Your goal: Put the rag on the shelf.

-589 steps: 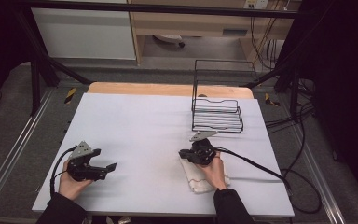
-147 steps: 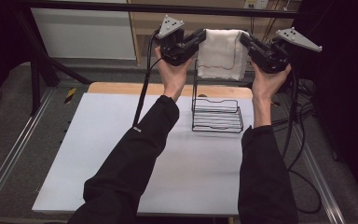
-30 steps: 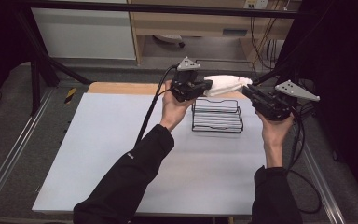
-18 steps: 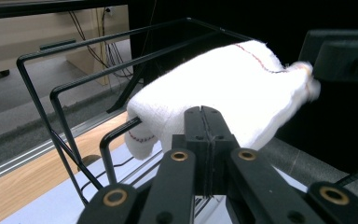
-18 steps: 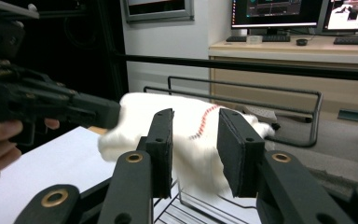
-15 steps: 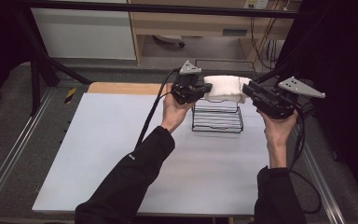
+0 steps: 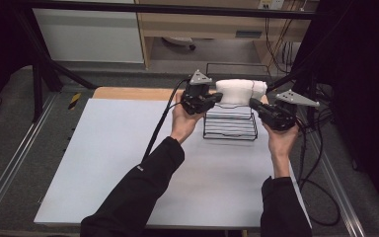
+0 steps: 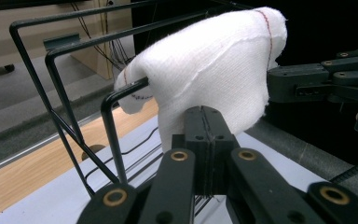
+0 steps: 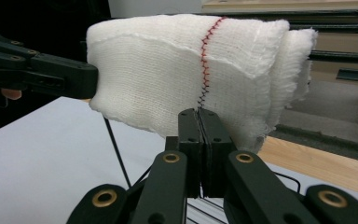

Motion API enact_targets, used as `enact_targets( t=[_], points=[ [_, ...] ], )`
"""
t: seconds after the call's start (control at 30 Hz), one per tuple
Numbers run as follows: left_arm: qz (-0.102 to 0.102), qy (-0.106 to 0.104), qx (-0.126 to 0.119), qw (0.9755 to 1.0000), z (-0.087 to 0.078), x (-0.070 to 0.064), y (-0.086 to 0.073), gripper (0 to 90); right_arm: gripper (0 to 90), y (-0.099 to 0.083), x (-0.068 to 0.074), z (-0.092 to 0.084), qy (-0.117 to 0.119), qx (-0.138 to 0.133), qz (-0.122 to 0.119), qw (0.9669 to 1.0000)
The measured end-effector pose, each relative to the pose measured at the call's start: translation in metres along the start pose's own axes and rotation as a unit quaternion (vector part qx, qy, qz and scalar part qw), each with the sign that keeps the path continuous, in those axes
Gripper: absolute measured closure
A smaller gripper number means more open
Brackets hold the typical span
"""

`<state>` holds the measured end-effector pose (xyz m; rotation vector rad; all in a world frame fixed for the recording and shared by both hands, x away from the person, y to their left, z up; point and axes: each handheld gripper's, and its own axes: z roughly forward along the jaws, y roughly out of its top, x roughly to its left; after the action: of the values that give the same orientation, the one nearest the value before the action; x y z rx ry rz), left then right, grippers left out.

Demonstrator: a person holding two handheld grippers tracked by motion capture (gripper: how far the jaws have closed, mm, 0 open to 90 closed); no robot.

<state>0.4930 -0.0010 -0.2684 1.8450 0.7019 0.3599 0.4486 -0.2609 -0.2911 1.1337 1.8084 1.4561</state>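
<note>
**Q:** Where is the white cloth (image 7: 240,91) at this entry?

**A:** It is draped over the top rails of the black wire rack (image 7: 229,129) at the far right of the counter (image 7: 103,148). It hangs down on my side, with the red stitch line running across it.

**Q:** What has changed in the last second?

**A:** A second ago I hold the cloth slanted in the air between both hands, clear of the rack. Now both hands are lower and closer together, and the cloth sits bunched on the rails. My right tongs (image 7: 253,102) have just been closing. In the right gripper view they are pressed together, and the cloth's lower hem looks caught at the tips.

**Q:** And the left?

**A:** The left tongs (image 7: 218,98) are pressed together as before, nipping the hanging edge at the other end of the cloth. The left gripper view shows the cloth rising straight from the tips.

**Q:** What does that mean for the job?

**A:** My judgement is that the hanging is nearly done, since the rack already carries the weight. What remains is to pull the hem even, let go with both tongs and back away. One risk is that a tug drags the cloth off the rails.
</note>
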Motion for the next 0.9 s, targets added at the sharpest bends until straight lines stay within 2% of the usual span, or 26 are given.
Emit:
enact_targets(
  t=[0.23,0.43,0.57,0.67,0.9],
  points=[
    [0.000,-0.003,0.000,1.0000,-0.001,0.000,-0.001,89.5,84.4,-0.001,0.000,0.000,0.000,-0.007,0.000,1.0000],
    [0.011,-0.006,0.002,0.9999,-0.014,-0.003,-0.004,82.5,70.7,0.001,0.006,-0.010,0.018,-0.011,-0.010,0.9997],
    [0.010,-0.014,0.009,0.9998,-0.026,-0.002,-0.010,71.5,60.4,0.002,0.011,-0.016,0.035,-0.009,-0.001,0.9993],
    [0.010,-0.014,0.021,0.9996,-0.035,0.000,-0.019,60.4,51.1,0.000,0.016,-0.019,0.037,-0.003,-0.004,0.9993],
    [0.016,-0.002,0.045,0.9988,-0.061,0.011,-0.051,38.3,30.2,-0.008,0.027,-0.022,0.059,0.016,-0.005,0.9981]
  ],
)
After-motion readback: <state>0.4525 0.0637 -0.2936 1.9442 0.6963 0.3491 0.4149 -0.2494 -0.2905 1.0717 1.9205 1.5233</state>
